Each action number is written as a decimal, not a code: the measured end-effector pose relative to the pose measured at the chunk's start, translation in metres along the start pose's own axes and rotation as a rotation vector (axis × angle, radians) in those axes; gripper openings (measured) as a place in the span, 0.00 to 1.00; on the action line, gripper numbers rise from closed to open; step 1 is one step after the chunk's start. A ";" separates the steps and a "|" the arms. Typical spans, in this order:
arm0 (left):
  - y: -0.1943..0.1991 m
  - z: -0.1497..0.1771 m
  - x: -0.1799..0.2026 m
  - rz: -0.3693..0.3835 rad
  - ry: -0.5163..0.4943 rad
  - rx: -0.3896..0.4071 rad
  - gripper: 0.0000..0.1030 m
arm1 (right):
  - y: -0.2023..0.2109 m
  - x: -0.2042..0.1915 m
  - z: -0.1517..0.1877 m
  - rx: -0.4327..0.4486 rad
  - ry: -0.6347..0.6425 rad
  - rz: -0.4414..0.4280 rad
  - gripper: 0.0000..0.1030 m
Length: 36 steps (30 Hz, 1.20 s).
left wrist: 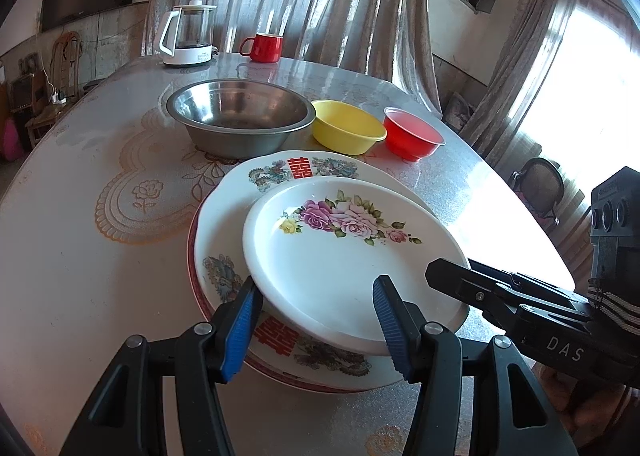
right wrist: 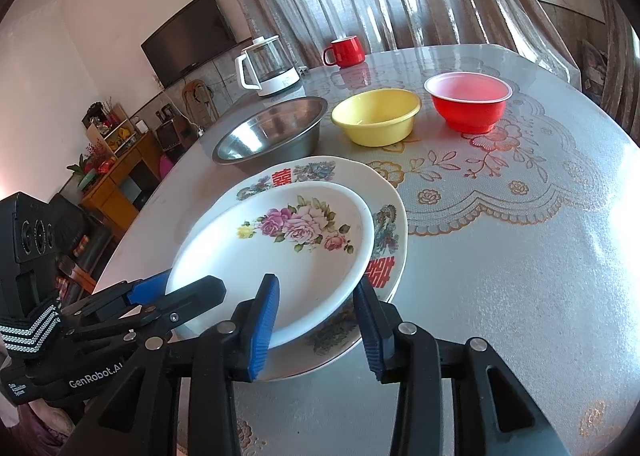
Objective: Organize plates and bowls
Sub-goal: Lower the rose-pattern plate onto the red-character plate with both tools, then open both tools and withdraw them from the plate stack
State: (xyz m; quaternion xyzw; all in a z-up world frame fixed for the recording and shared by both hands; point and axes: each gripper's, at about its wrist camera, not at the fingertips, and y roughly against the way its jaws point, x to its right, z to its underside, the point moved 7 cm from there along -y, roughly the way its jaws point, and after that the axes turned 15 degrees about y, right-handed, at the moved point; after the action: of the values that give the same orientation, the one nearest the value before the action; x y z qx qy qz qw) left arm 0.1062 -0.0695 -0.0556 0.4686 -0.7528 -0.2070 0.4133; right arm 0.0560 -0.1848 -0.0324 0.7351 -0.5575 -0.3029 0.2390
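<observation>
A white plate with pink roses (left wrist: 332, 256) (right wrist: 280, 252) lies on a larger plate with red characters (left wrist: 224, 224) (right wrist: 386, 240) at the table's near side. My left gripper (left wrist: 316, 284) straddles the rose plate's near left rim, one pad against the edge and the other over the inside, shut on it. It also shows in the right wrist view (right wrist: 176, 288). My right gripper (right wrist: 316, 282) stands around the near right rim with its pads slightly off the plate, open. Beyond the plates stand a steel bowl (left wrist: 240, 116) (right wrist: 276, 132), a yellow bowl (left wrist: 346, 128) (right wrist: 376, 116) and a red bowl (left wrist: 412, 134) (right wrist: 468, 100).
A white electric kettle (left wrist: 186, 36) (right wrist: 268, 66) and a red mug (left wrist: 264, 48) (right wrist: 346, 51) stand at the table's far edge before the curtains. The lace-patterned tablecloth (right wrist: 520, 216) spreads bare to the right. A wooden cabinet (right wrist: 120, 176) stands beyond the left edge.
</observation>
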 end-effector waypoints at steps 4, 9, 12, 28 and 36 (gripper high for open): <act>0.003 0.000 0.000 0.005 0.010 -0.001 0.55 | -0.001 0.000 0.000 -0.003 0.002 -0.003 0.39; 0.006 -0.002 -0.003 0.006 0.025 0.011 0.56 | -0.001 -0.002 0.000 -0.006 0.003 -0.014 0.44; 0.014 -0.001 0.005 0.051 -0.005 0.029 0.56 | -0.003 -0.007 0.000 -0.017 0.037 -0.012 0.45; 0.028 -0.010 -0.022 -0.043 0.050 0.096 0.64 | 0.000 -0.015 -0.007 0.002 0.073 -0.010 0.45; 0.032 -0.011 -0.051 -0.108 0.121 0.111 0.77 | -0.009 -0.017 -0.007 -0.009 0.083 -0.001 0.45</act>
State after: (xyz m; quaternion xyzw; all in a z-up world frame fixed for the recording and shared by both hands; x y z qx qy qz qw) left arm 0.1098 -0.0089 -0.0487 0.5423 -0.7103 -0.1583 0.4199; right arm 0.0637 -0.1662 -0.0304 0.7461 -0.5455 -0.2747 0.2651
